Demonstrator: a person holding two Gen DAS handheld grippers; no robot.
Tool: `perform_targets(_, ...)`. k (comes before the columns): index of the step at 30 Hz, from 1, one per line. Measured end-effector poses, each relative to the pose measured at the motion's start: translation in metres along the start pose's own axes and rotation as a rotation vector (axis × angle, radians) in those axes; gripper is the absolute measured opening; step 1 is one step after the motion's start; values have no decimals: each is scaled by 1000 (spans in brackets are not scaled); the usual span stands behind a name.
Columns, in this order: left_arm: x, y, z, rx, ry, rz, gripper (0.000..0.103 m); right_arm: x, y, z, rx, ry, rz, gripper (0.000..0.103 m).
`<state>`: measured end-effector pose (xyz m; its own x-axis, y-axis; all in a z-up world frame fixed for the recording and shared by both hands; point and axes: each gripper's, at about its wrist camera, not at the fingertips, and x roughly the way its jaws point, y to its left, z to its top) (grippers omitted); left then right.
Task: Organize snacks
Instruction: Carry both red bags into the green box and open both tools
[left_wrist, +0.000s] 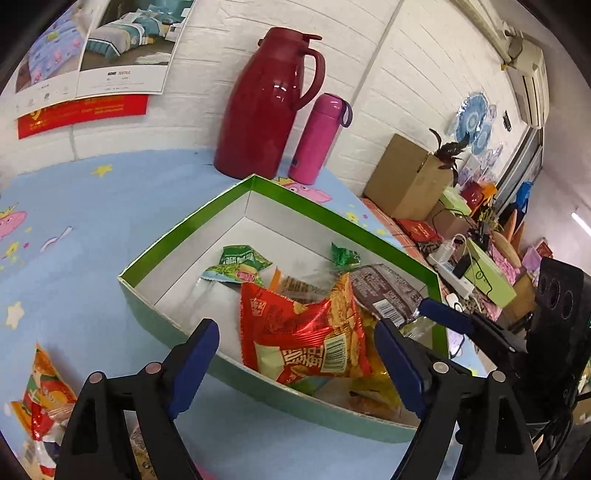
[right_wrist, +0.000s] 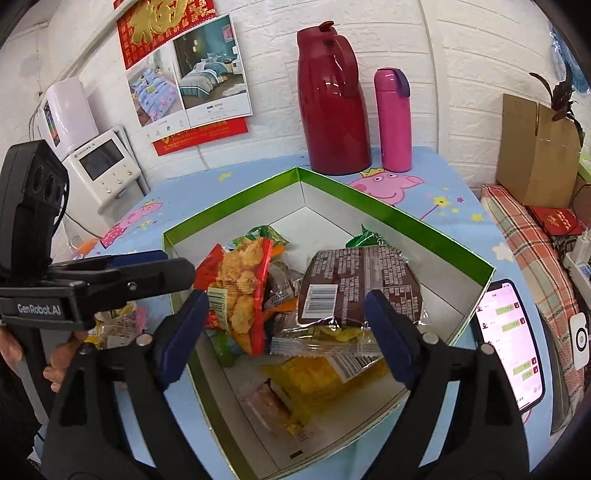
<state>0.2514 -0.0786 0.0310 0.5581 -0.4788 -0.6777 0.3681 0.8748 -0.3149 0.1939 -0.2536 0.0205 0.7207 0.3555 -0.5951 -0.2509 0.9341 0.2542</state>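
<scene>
Looks like a lived-in home: bedding posters (right_wrist: 207, 70) taped to white brick, a cartoon-pig blue tablecloth (right_wrist: 391, 184), cluttered side shelf (left_wrist: 461, 236).

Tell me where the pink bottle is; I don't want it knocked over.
The pink bottle stands upright at the table's back edge by the white wall, just right of the red jug, behind the green box.
</scene>
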Motion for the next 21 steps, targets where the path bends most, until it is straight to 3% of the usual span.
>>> perform_targets(2,-2,3,-2,8,5,19,88,-1,2,0,6,-6,-38,97)
perform_targets(6,-13,5,-8,10,3,35,88,-12,6,0,46,-29,-24,97)
perform_targets(11,-45,1,-19,25,-25,81,88,-38,31,-3,6,-83,-54,99)
perform_targets(21,-114,19,-60,-17,-66,177,88,-71,99,-27,-156,-132,-272,101)
